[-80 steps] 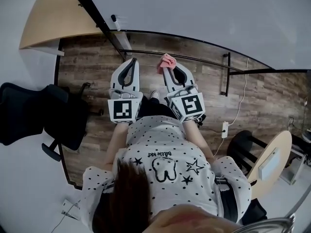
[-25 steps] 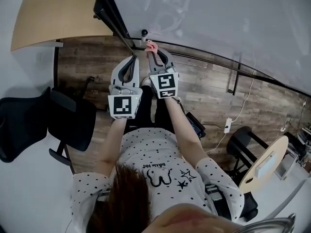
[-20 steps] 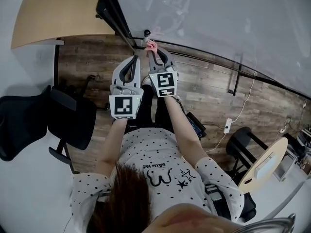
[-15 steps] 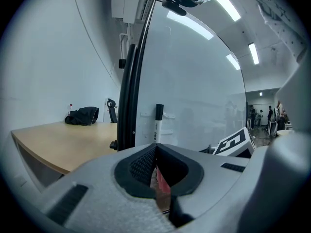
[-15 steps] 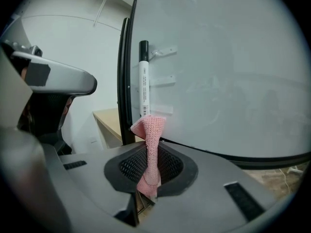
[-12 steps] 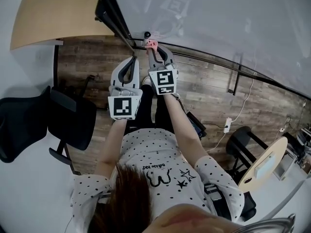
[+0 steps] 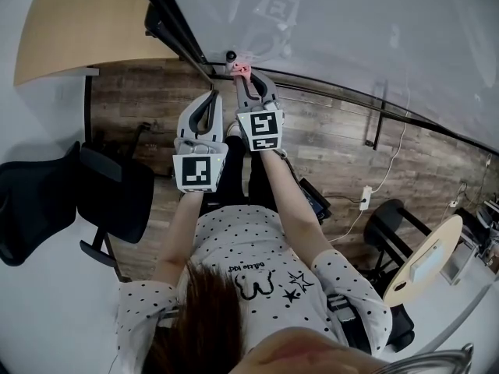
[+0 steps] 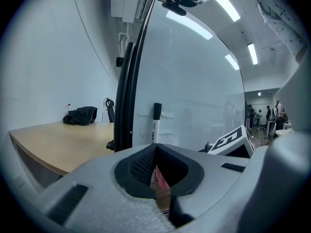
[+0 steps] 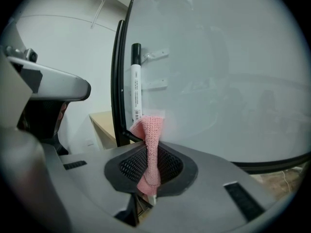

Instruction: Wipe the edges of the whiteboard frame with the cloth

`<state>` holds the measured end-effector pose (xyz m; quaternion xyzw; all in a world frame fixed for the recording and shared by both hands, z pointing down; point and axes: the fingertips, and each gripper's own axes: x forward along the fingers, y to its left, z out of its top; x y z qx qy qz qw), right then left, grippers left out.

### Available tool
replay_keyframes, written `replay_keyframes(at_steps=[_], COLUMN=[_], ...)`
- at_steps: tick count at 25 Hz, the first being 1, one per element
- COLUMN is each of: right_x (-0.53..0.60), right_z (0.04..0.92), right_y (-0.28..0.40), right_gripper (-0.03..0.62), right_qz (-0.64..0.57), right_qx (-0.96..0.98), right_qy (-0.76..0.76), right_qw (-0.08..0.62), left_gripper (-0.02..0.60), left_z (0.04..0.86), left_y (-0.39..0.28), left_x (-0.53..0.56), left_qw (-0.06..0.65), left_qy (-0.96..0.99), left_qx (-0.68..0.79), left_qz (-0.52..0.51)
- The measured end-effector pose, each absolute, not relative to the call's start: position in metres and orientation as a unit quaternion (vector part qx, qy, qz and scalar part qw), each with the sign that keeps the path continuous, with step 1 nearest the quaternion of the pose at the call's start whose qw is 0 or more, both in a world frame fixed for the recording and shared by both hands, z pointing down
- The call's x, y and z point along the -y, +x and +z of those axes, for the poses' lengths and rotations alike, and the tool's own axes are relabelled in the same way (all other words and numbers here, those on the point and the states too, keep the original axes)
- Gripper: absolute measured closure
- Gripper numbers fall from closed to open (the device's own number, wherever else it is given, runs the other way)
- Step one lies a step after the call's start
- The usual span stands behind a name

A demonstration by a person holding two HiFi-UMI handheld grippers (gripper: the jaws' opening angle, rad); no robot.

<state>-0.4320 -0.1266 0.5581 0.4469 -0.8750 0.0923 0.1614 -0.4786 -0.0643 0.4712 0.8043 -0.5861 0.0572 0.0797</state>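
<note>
The small pink knitted cloth stands pinched in the right tongs. They are clamped on its lower half, so a folded tuft rises above the pads. The tuft sits at the lower left corner of the glossy white whiteboard, just beside the black-capped white marker pen and the upright of the thin black frame. Whether it actually touches the frame I cannot tell.

The cloth looks soft, light and floppy, so it will probably buckle if pushed hard. A hold close to the working end, as here, should keep it firm enough to drag along an edge.

The left tongs are together with nothing gripped. A pink sliver shows through the gap under their pads, too small to identify.

The frame's top and far side are cut off in every view, and its bottom rail runs out of the right gripper view. A pale wooden surface lies beyond the upright.
</note>
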Motion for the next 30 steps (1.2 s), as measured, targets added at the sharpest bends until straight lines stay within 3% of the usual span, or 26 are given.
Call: replay_keyframes(at_steps=[30], right_x=[0.129], right_z=[0.558], right_y=[-0.411], right_gripper=[0.563], right_qz=[0.086], right_qx=[0.872], right_qy=[0.455], right_qw=[0.161], left_gripper=[0.566], left_z=[0.476], left_y=[-0.457], left_x=[0.072], left_qw=[0.085], left_qy=[0.817], left_qx=[0.567], left_qz=[0.054])
